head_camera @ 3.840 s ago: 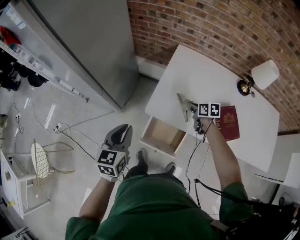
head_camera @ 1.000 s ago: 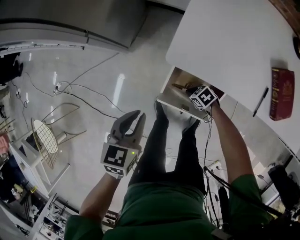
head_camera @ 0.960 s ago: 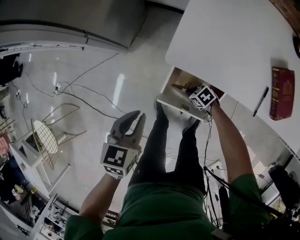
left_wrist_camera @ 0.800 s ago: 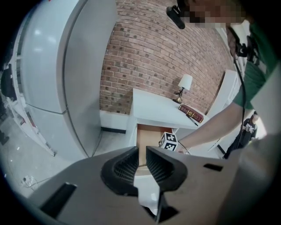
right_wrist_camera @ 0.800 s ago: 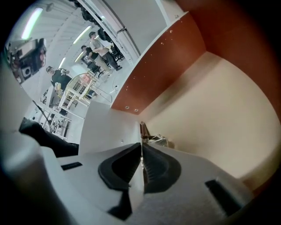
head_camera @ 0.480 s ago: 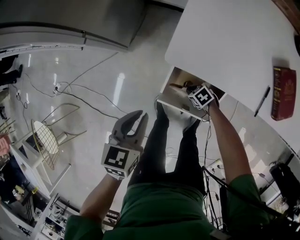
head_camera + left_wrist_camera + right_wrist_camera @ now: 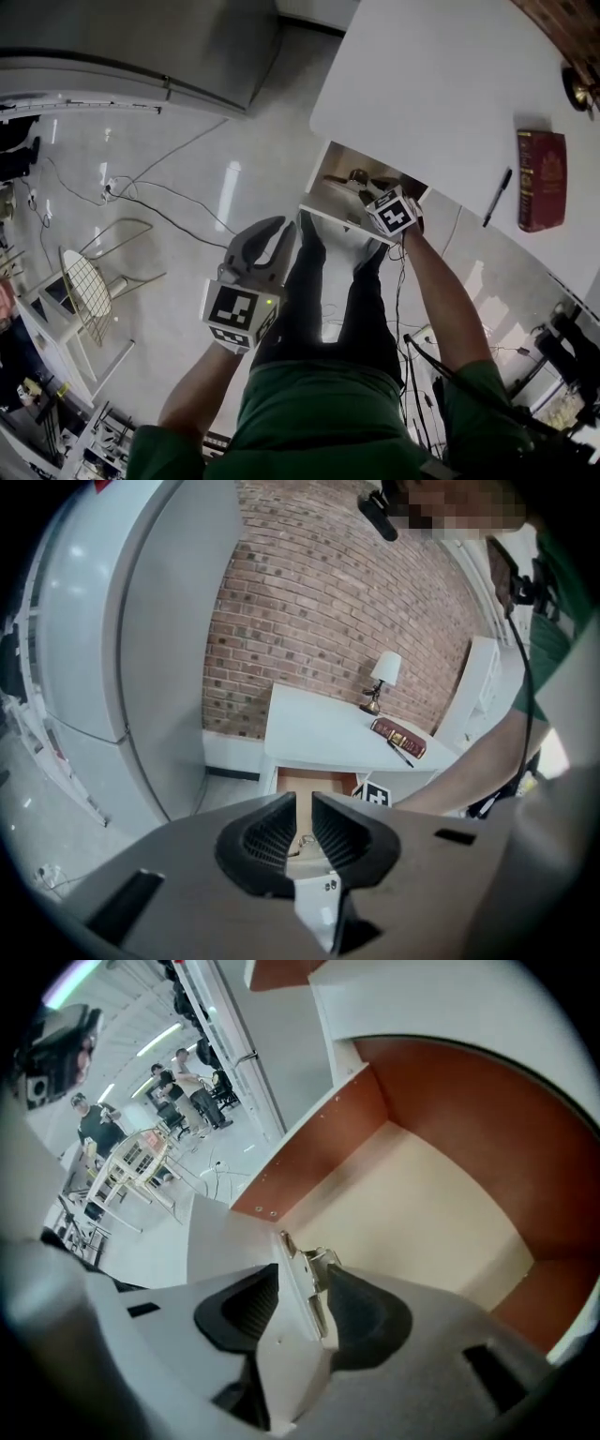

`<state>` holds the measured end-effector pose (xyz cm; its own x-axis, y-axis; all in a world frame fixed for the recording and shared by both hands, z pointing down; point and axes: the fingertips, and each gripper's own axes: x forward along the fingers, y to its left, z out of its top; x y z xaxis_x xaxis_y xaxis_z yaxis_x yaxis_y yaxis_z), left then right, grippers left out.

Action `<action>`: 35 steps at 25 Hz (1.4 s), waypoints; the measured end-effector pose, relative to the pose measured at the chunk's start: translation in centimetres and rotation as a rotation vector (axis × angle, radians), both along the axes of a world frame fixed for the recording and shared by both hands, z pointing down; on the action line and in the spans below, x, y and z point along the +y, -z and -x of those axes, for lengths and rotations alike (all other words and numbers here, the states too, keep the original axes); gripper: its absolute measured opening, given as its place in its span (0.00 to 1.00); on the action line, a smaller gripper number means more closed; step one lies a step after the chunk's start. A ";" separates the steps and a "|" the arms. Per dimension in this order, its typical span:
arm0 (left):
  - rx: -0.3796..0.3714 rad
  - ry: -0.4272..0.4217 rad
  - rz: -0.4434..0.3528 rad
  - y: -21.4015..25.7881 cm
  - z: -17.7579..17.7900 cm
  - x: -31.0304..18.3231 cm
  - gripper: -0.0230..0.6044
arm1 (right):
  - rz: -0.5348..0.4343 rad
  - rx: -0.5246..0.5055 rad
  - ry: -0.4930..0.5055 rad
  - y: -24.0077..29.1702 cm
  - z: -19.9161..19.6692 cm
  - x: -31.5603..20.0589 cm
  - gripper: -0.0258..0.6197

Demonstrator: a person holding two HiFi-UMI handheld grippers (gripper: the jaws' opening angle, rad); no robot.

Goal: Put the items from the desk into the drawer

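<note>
The white desk (image 7: 441,84) has its drawer (image 7: 328,214) pulled out below its near edge. A metal clip (image 7: 356,177) lies inside on the drawer floor (image 7: 422,1204). My right gripper (image 7: 380,194) hangs over the drawer's front part, pointing steeply down. Its jaws have just been opening and now stand open; the clip (image 7: 314,1265) shows in the gap between them, loose from the pads. A red book (image 7: 541,167) and a black pen (image 7: 497,197) lie on the desk. My left gripper (image 7: 272,234) is held over the floor, jaws slightly apart with nothing between them.
A lamp (image 7: 577,89) stands at the desk's far corner by the brick wall. A grey cabinet (image 7: 141,42) stands to the left, with cables (image 7: 159,202) and a wire chair (image 7: 89,291) on the floor. The person's legs (image 7: 323,300) stand before the drawer.
The right gripper carried the clip from the desktop to the drawer, and the clip now lies loose in the drawer. The gripper has lifted slightly toward the drawer front. The left gripper edged up.
</note>
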<state>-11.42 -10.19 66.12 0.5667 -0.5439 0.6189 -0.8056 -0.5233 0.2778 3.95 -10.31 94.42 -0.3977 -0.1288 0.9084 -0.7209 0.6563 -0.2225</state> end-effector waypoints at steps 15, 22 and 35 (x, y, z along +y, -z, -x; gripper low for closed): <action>0.063 0.030 -0.227 11.5 -7.9 -3.6 0.11 | -0.241 -0.192 0.006 20.2 -1.2 2.5 0.20; 0.081 0.047 -0.307 17.4 -10.5 -5.5 0.11 | -0.517 -0.314 -0.061 35.1 -4.5 -2.1 0.14; 0.212 0.004 -0.614 35.5 -15.5 -7.8 0.11 | -0.987 -0.511 -0.315 62.1 -11.7 -6.2 0.07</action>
